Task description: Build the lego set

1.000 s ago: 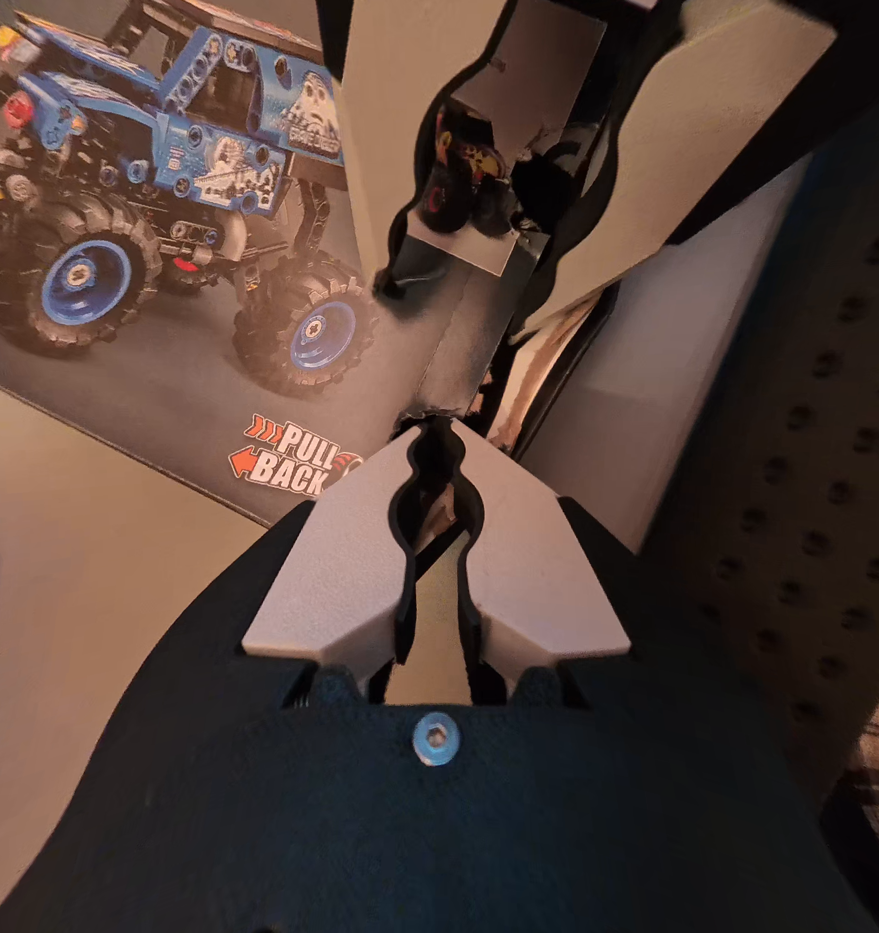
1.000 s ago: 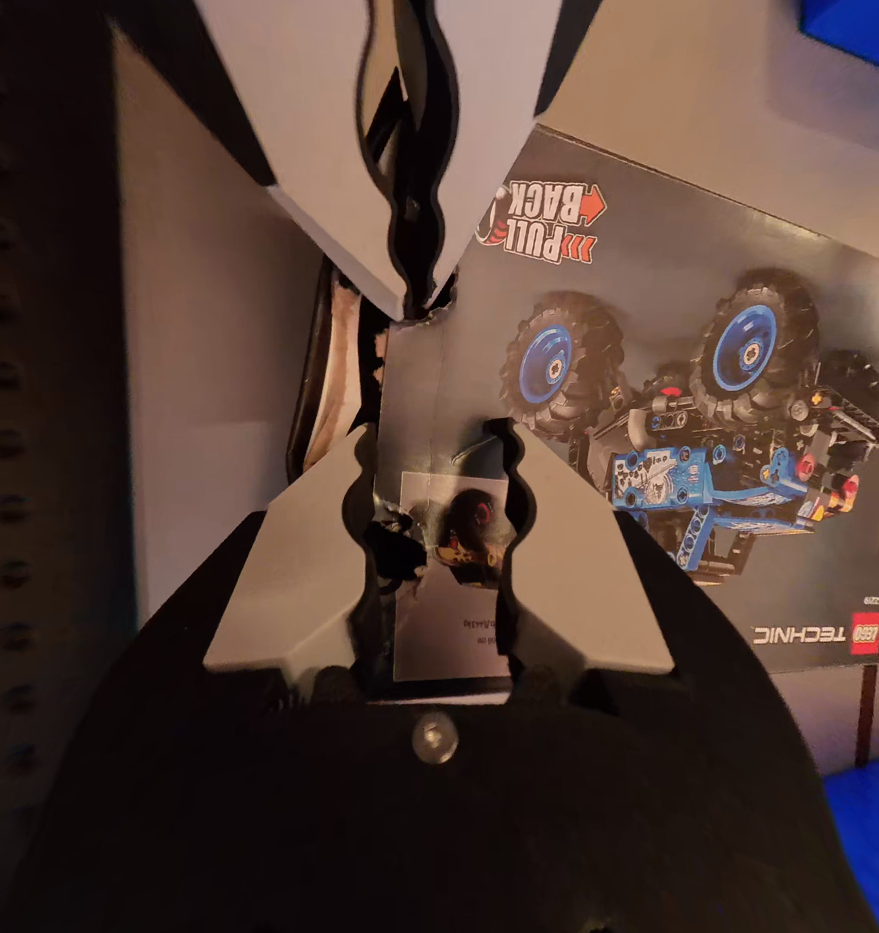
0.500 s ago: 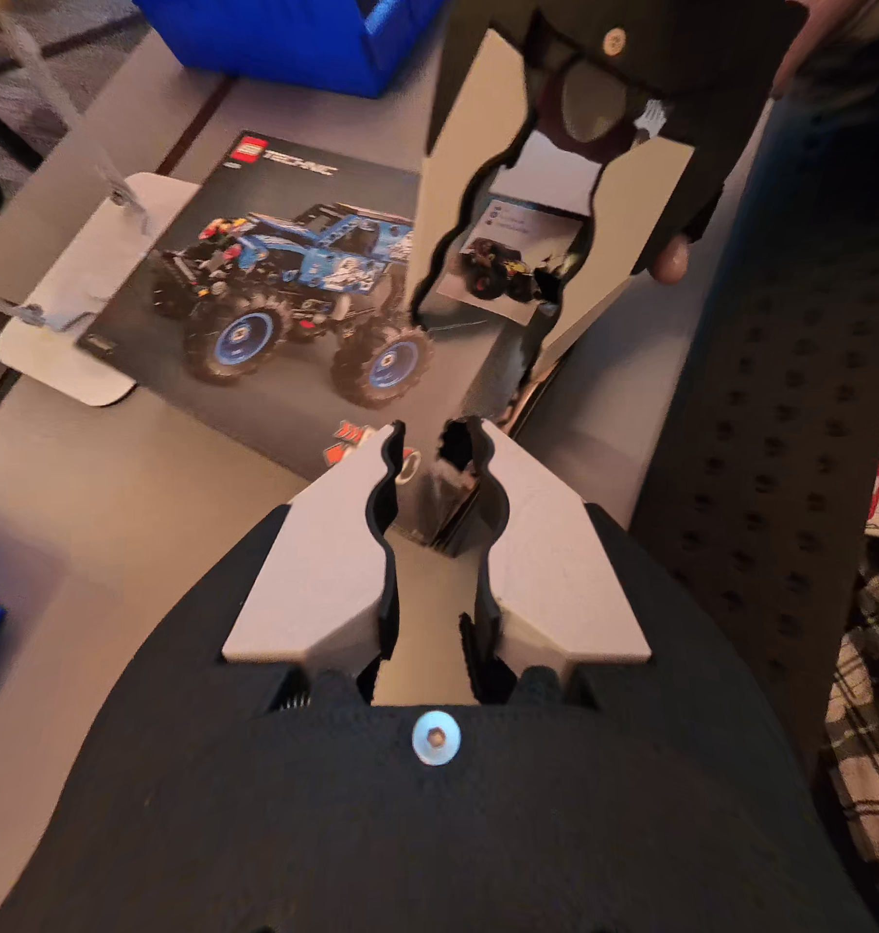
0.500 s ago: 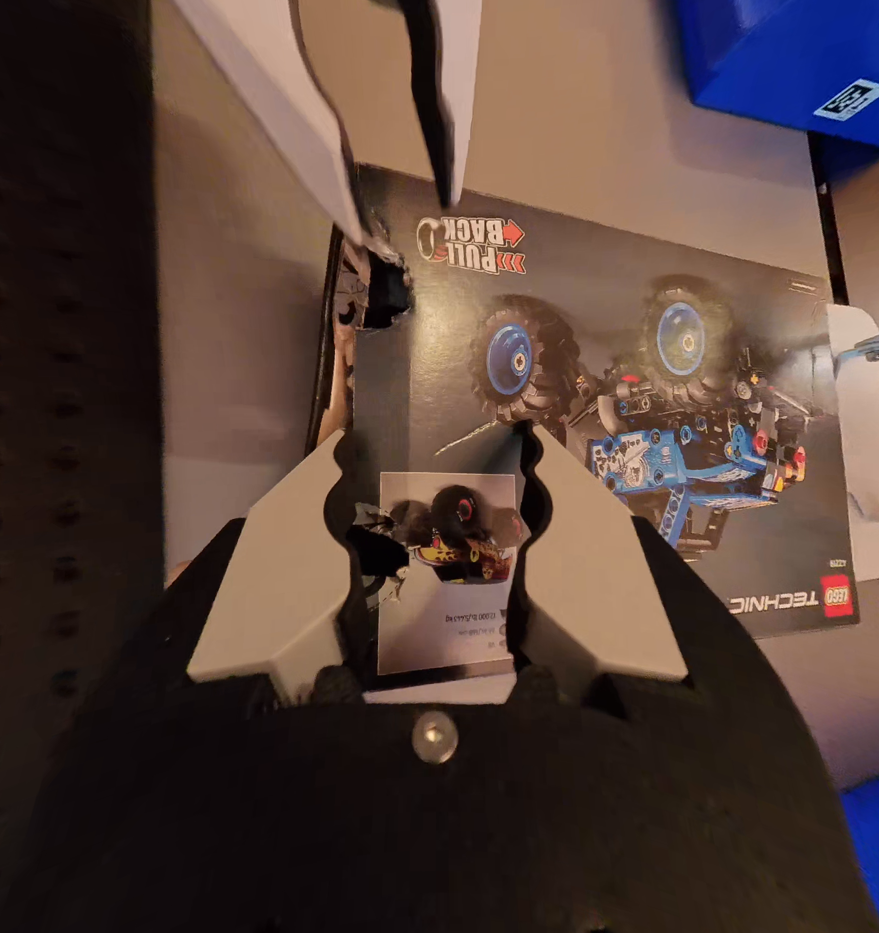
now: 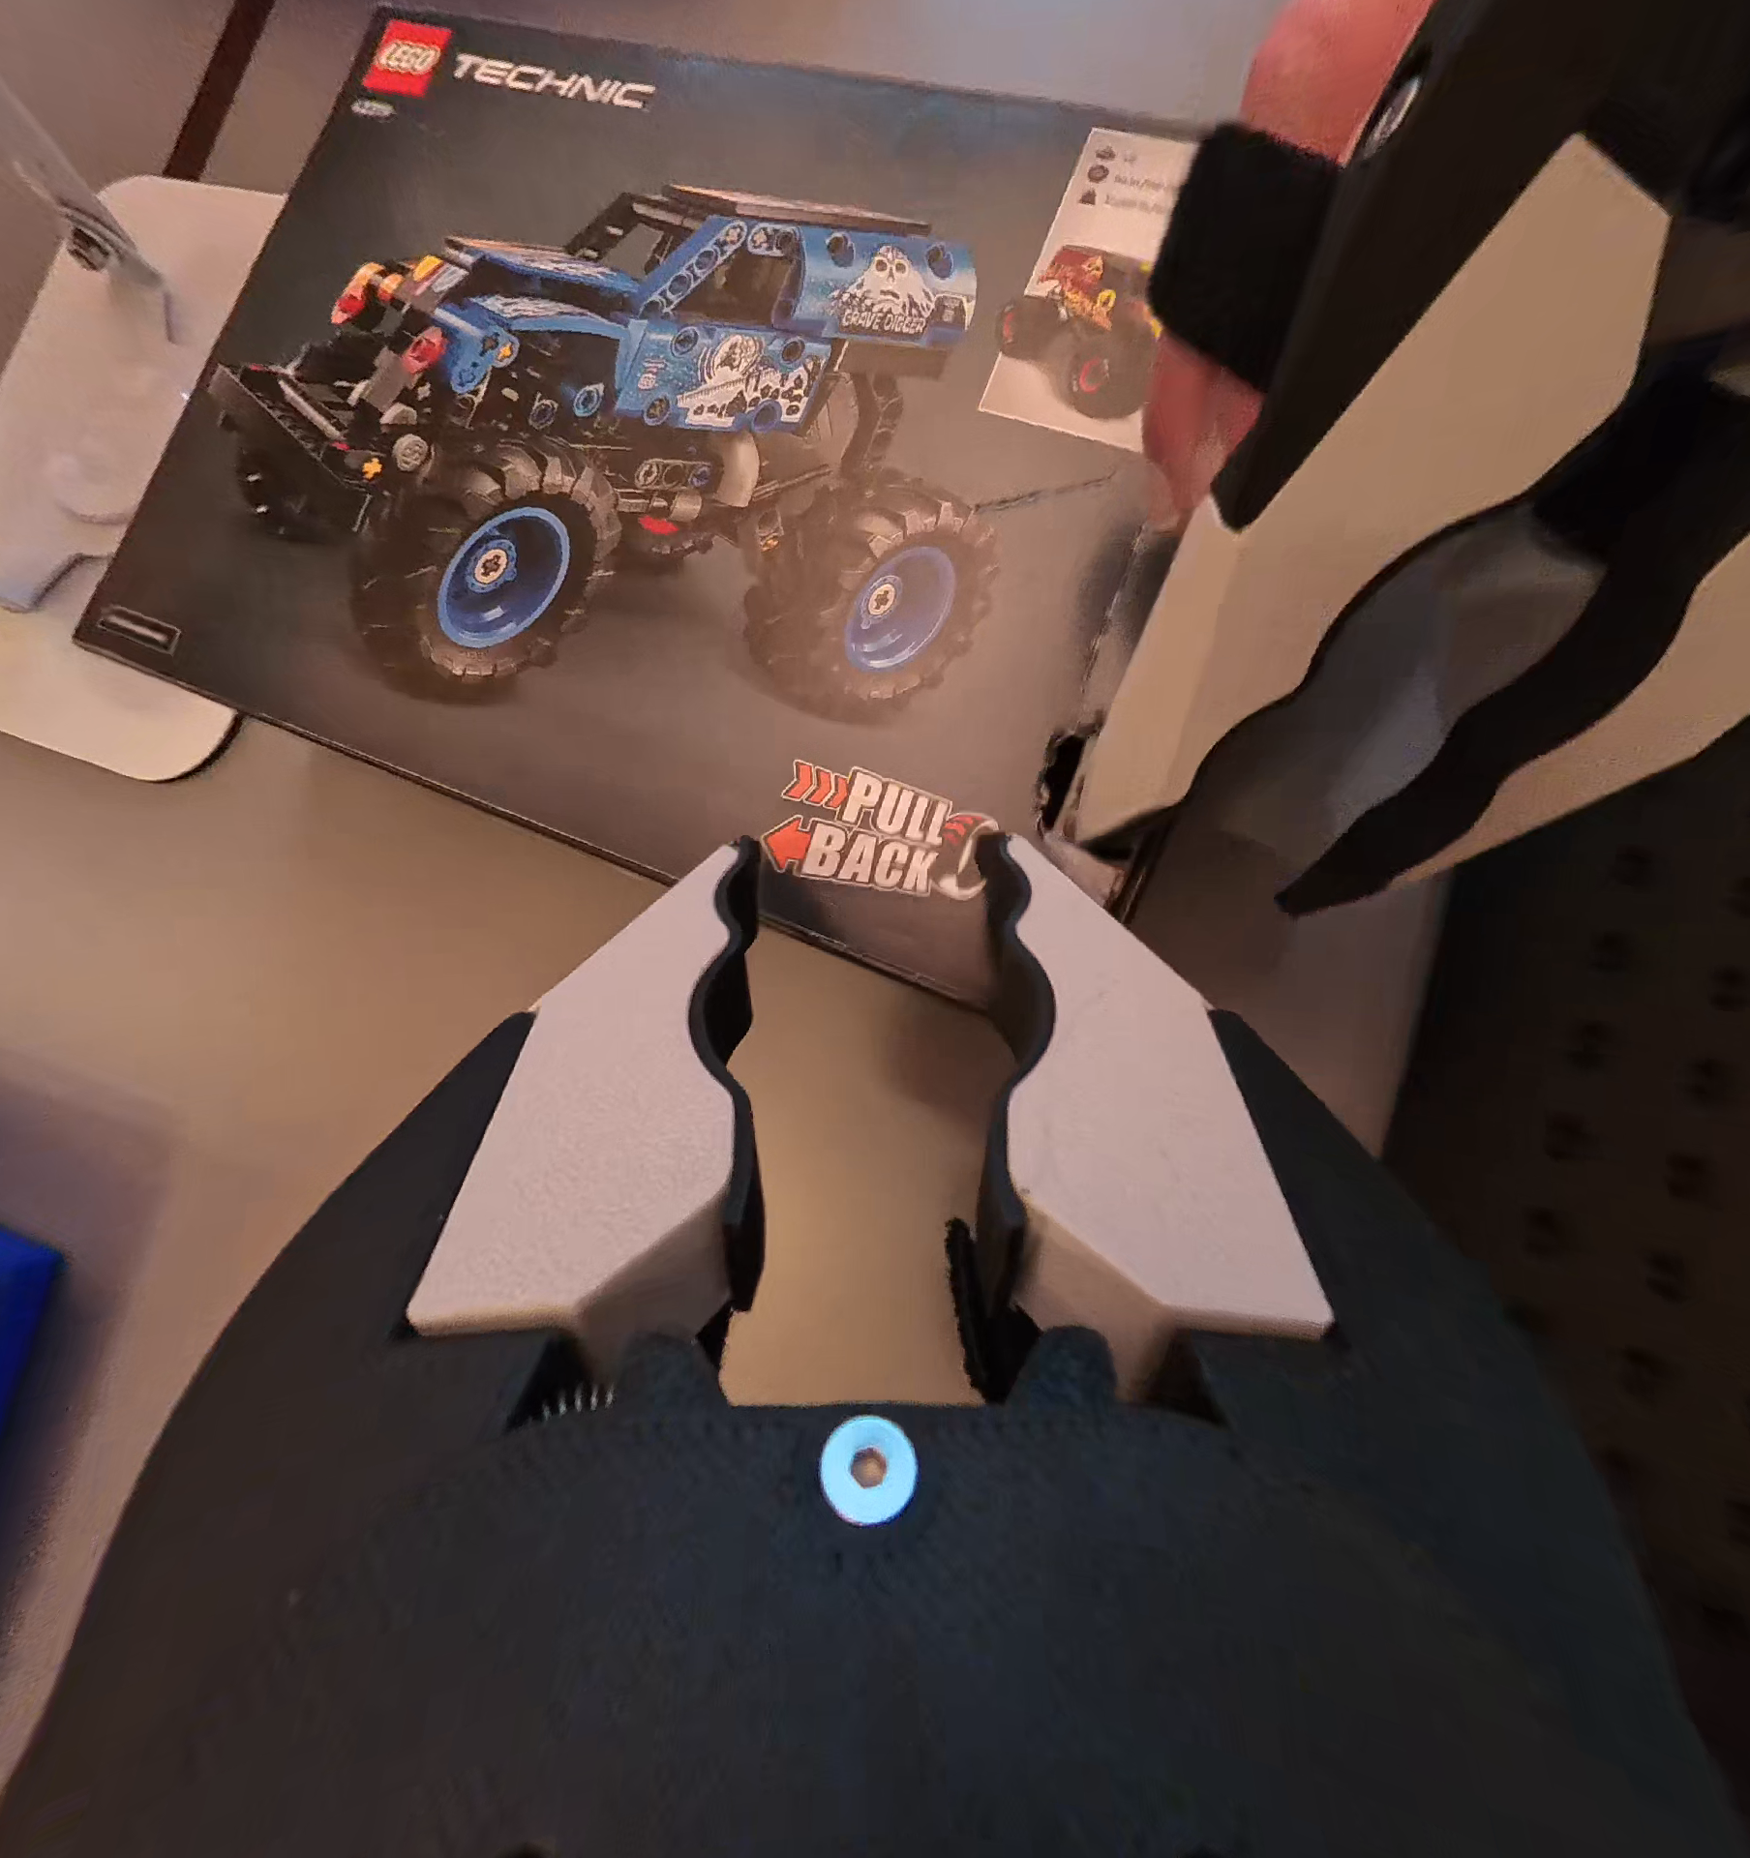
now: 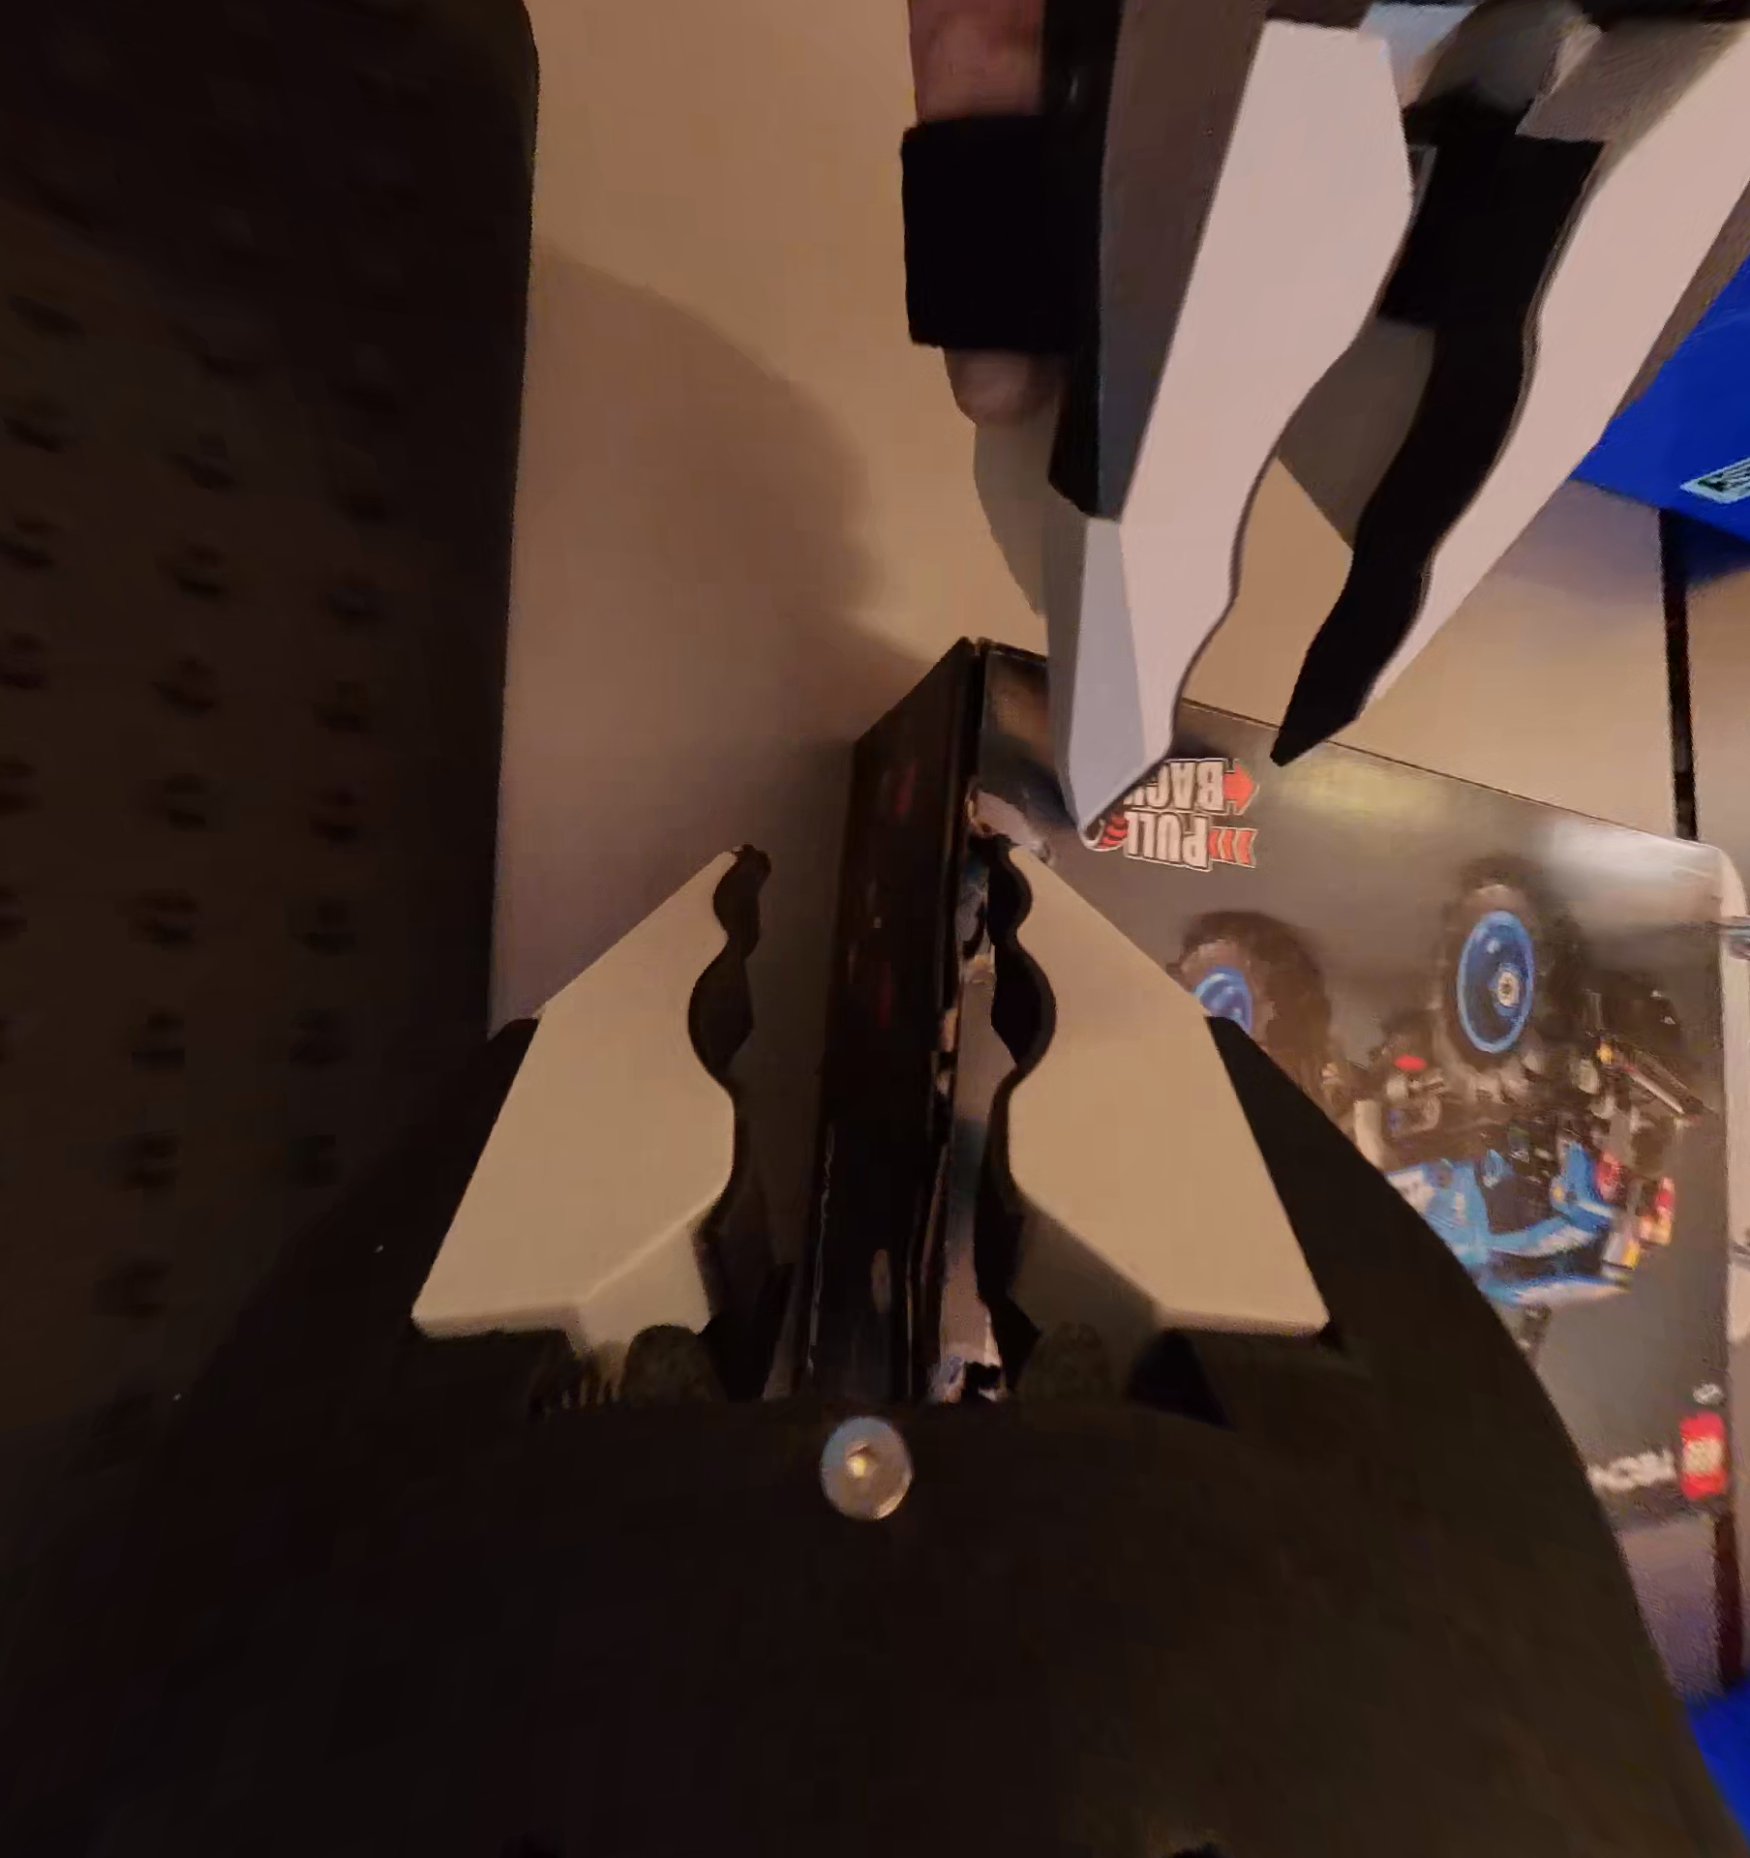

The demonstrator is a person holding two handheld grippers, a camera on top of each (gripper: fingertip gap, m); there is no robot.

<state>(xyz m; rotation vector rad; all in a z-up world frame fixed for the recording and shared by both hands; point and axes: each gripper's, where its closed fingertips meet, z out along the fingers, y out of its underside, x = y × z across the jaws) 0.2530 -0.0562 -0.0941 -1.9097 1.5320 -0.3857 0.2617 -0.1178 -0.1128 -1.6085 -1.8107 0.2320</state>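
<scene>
Beige tabletop [image 5: 247, 965] carries the lego box [image 5: 650, 623], a dark carton printed with a blue monster truck, its near right corner torn. Half a second ago the left gripper [image 5: 866, 865] hung over that corner with jaws narrower; now they gape wide and hold nothing, off the box's near edge. At the box's right end the right gripper [image 6: 866, 865] has shifted, jaws spread astride the raised end flap, seemingly without pinching it.

We list: beige table [image 5: 197, 955]; blue bin [image 6: 1746, 402], upper right; dark perforated panel [image 6: 197, 704], left; white plate [image 5: 66, 422], upper left.
</scene>
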